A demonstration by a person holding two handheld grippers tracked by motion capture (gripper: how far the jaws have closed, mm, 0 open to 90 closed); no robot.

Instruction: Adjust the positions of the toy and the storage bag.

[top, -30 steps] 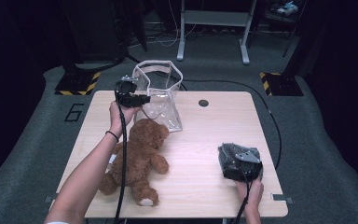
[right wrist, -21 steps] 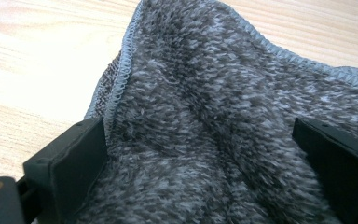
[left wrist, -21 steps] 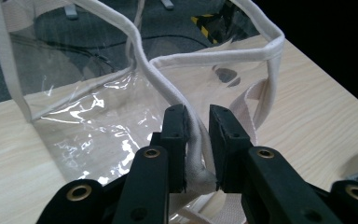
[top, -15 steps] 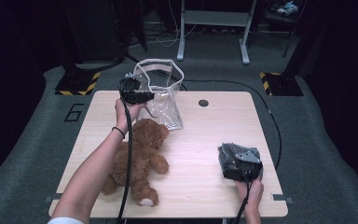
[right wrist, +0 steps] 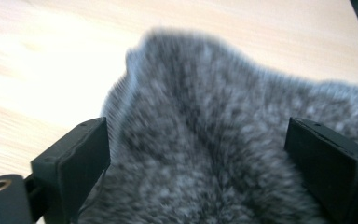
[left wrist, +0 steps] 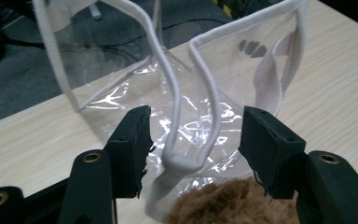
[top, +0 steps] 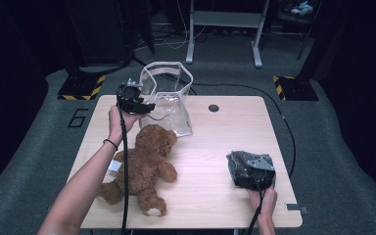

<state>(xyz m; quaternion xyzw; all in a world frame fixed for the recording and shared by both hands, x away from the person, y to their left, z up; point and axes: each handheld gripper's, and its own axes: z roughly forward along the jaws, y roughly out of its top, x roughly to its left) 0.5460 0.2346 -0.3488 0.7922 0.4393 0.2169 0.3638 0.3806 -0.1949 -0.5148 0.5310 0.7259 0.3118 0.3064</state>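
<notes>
A clear plastic bag (top: pixel 169 100) with white trim stands upright at the table's far left-centre. My left gripper (top: pixel 144 105) is at its near left rim. In the left gripper view the bag's white trim (left wrist: pixel 179 161) loops between the jaws of my left gripper (left wrist: pixel 193 126). The jaws have just been opening, and the pads stand apart from the trim. A brown teddy bear (top: pixel 144 161) lies on its back just in front of the bag, its fur (left wrist: pixel 223 203) under the jaws. My right gripper (top: pixel 249 169) rests on a grey fuzzy item (right wrist: pixel 205 121), jaws wide on either side.
The wooden table (top: pixel 210 142) has a small round hole (top: pixel 213 107) near its far edge. Cables trail from both grippers off the near edge. A white frame (top: pixel 225 19) and striped floor blocks (top: pixel 81 90) stand beyond the table.
The left gripper has shifted slightly at the bag's rim. The bag, the bear and the right gripper lie as before.
</notes>
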